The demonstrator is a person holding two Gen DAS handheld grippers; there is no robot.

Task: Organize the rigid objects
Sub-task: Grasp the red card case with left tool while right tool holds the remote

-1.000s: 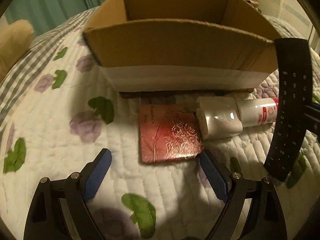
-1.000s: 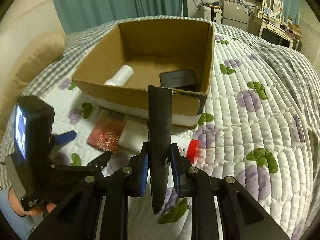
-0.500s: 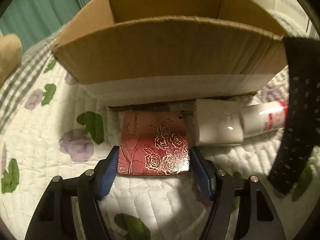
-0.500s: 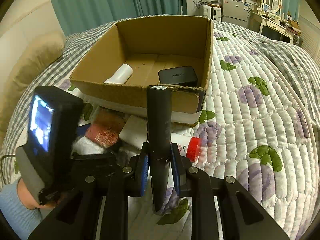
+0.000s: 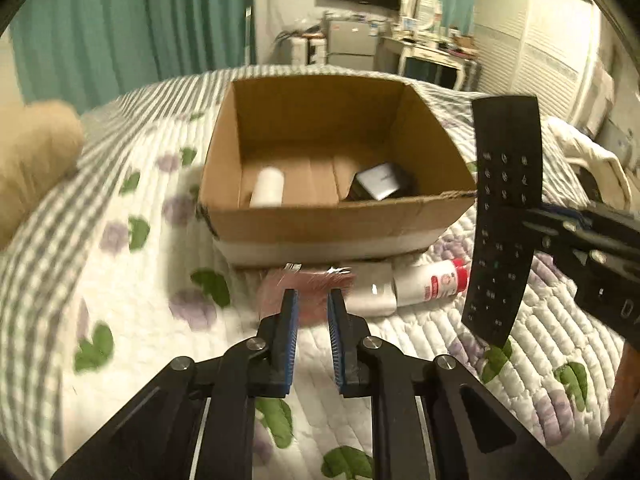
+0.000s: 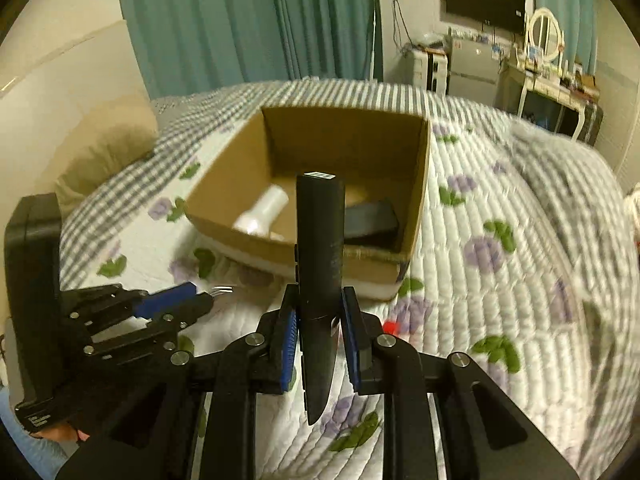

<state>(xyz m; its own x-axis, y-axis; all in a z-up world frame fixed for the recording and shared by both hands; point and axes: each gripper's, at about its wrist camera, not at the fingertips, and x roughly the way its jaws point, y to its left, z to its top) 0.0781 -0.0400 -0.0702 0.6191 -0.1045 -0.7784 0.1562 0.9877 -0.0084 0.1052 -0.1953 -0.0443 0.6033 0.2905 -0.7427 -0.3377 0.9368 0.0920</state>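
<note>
While your left gripper (image 5: pixel 311 308) has its jaws nearly closed on the blurred red packet (image 5: pixel 305 292), your right gripper (image 6: pixel 319 322) pinches the black remote (image 6: pixel 320 240) upright. Both loads hang above the quilted bed (image 5: pixel 132 320), and just ahead sits the cardboard box (image 5: pixel 336 220). You seem mid-carry; next, clear its near wall and release inside, beside the white bottle (image 5: pixel 267 186).
</note>
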